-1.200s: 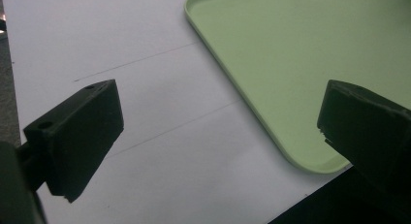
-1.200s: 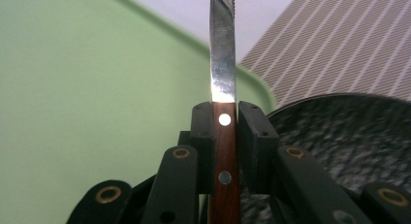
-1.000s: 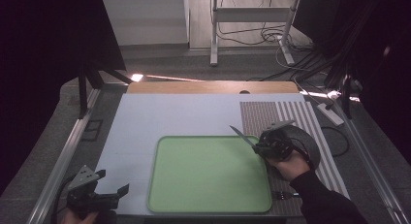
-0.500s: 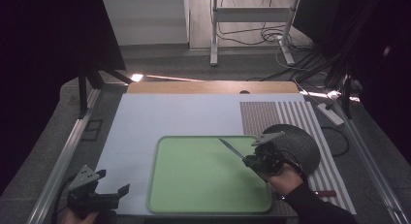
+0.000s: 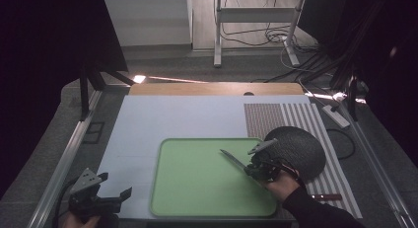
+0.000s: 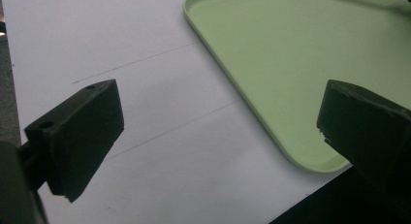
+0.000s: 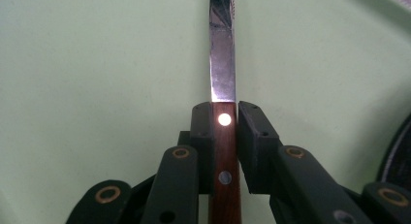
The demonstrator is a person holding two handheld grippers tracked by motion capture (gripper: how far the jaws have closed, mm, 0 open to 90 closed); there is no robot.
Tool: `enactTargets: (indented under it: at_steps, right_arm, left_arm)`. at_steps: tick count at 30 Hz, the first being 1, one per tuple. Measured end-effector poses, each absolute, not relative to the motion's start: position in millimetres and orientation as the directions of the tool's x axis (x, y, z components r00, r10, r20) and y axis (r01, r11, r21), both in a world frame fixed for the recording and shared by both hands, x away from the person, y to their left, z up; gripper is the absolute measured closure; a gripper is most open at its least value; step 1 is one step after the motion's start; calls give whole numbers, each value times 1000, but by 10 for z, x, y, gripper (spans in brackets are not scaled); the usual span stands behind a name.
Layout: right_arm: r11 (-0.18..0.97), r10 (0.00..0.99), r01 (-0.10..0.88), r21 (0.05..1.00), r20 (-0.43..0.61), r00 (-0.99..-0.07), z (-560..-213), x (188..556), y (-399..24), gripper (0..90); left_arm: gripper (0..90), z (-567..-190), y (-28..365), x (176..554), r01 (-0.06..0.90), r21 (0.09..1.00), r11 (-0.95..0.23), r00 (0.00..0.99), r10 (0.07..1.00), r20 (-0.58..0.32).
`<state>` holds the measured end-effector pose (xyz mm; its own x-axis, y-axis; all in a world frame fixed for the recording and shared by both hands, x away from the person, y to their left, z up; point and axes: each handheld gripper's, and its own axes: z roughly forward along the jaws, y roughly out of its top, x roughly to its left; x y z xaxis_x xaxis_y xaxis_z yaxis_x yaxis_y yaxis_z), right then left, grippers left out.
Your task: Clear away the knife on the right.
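Note:
My right gripper [image 5: 257,170] is shut on the wooden handle of a knife [image 7: 224,151], right at its front rivet. The steel blade [image 5: 232,159] points away to the left over the light green tray [image 5: 197,188], just above its right half. In the right gripper view the blade [image 7: 222,64] runs straight up from the jaws over the tray [image 7: 97,64]. At the table's near left corner my left gripper [image 5: 114,189] stands open and holds nothing. The left gripper view has the tray's corner [image 6: 291,64] between the spread jaws, over the white sheet [image 6: 121,44].
A round black woven mat [image 5: 300,149] lies right of the tray, partly on a striped placemat [image 5: 296,117]. A second wooden-handled utensil [image 5: 328,197] lies on the placemat near the front edge. A metal rail [image 5: 64,164] runs along the table's left side.
My right gripper has carried the knife from the black mat's edge leftward and nearer, over the tray's right half. The left gripper has stayed put.

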<state>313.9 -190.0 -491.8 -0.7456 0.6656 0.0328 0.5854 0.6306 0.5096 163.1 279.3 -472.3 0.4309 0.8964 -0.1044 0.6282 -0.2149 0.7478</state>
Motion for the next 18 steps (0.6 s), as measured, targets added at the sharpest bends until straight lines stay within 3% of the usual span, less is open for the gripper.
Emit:
enactTargets:
  at_steps: [4,9,14,18]
  right_arm:
    - [639,663,601,480,53,-747,-4956,3159,-1902,755]
    - [615,655,581,533,63,-753,-4848,3169,-1933,713]
    - [662,570,511,548,74,-818,-4764,3171,-1861,896]
    - [724,509,459,515,51,-859,-4836,3173,-1669,896]
  left_arm:
    - [30,-4722,2790,1630,629,747,-217,431,896,-103]
    - [31,-4723,2791,1634,631,745,-216,430,897,-104]
    - [31,-4723,2788,1636,632,743,-219,430,897,-102]
    - [32,-4724,2787,1639,634,742,-219,429,897,-102]
